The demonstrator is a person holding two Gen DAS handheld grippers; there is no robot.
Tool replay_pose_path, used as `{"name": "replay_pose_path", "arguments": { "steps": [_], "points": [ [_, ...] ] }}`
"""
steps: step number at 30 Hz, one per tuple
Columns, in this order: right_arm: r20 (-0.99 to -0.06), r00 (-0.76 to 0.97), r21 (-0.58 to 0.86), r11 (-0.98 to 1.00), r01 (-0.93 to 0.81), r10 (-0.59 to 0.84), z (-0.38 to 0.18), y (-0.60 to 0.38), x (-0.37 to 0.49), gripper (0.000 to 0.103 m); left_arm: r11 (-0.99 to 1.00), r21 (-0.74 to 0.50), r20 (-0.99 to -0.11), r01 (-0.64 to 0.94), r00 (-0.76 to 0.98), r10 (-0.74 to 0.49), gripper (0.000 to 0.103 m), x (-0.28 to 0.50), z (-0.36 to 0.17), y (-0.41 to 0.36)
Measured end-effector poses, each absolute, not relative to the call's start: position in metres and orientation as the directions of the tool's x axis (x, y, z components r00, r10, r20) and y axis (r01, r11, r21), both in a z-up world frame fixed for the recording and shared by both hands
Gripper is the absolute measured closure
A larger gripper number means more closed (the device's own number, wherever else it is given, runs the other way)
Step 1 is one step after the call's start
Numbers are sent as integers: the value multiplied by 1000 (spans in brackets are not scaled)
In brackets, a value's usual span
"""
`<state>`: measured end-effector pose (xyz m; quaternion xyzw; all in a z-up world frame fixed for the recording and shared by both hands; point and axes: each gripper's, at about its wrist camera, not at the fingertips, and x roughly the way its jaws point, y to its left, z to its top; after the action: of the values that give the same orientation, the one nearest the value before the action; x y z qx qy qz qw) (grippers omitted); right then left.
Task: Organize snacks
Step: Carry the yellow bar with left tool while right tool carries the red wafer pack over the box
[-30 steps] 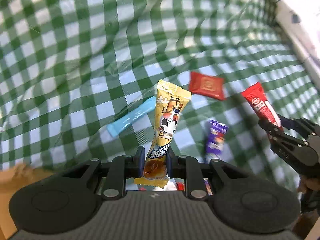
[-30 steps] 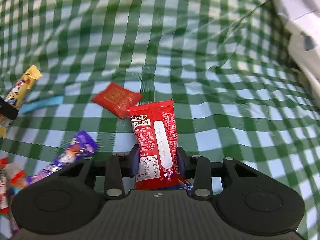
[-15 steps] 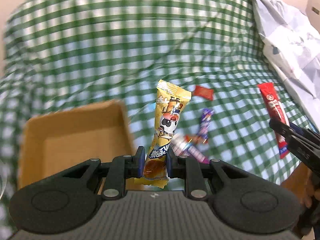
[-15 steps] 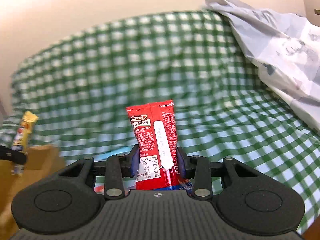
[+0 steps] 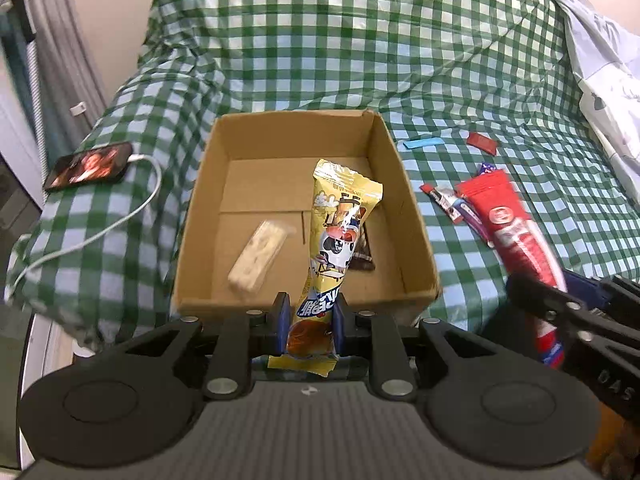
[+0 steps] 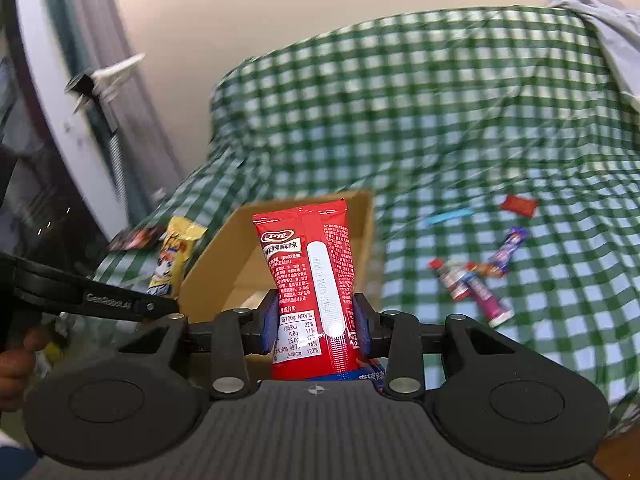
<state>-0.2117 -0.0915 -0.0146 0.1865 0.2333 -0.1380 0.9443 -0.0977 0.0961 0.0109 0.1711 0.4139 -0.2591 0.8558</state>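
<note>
Cardboard box [image 5: 394, 168] now fills the left wrist view — a second ago only checked cloth [image 5: 360, 40] showed. Left gripper [image 5: 309, 320] pinches the yellow snack bar [image 5: 340, 232] over it; right gripper [image 6: 316, 324] clamps the red packet [image 6: 312, 264] at three o'clock.

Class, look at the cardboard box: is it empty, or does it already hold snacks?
Not empty. The cardboard box is open-topped and holds a pale wrapped bar and a dark packet on its floor.

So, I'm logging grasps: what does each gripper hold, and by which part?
Left gripper: yellow snack packet, pinched near its bottom end. Right gripper: red snack packet, clamped across its lower part.
</note>
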Motion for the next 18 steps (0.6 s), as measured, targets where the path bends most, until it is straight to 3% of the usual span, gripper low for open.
{"name": "replay_pose_path", "arguments": {
  "steps": [18],
  "points": [
    [-529, 809, 168, 902, 397, -258, 0, -42, -211, 64, 816, 15, -753, 577, 544, -371, 79, -110, 9, 145]
  ]
}}
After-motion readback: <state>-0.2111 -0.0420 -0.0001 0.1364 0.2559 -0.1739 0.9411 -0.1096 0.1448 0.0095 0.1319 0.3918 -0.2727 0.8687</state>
